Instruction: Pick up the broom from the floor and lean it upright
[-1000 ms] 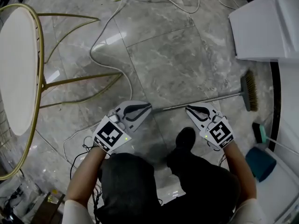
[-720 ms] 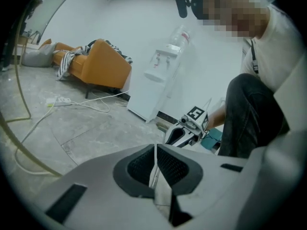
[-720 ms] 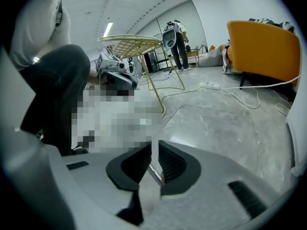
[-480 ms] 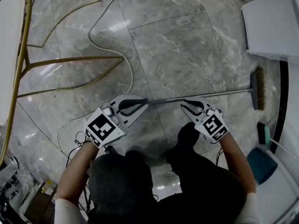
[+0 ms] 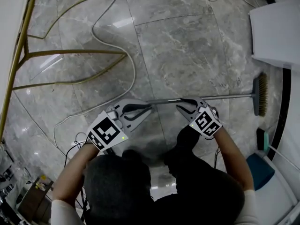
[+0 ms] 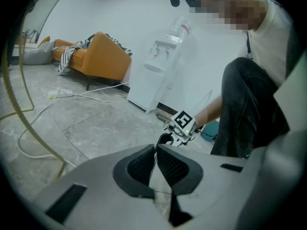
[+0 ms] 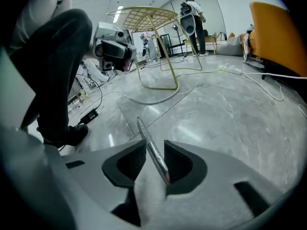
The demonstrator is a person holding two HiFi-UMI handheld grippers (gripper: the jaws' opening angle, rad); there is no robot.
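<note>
Metal-handled broom (image 5: 220, 96), one; grippers, two: right gripper (image 5: 182, 105), jaws opening round handle (image 7: 152, 150); left gripper (image 5: 146, 108) pressed together

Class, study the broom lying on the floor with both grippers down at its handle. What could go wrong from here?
1. The right gripper is opening its jaws with the thin, shiny handle loose between them; it could slip out before they clamp.
2. Both grippers sit far from the brush head, and the left gripper holds nothing, so that end may sag or swing when lifted.
</note>
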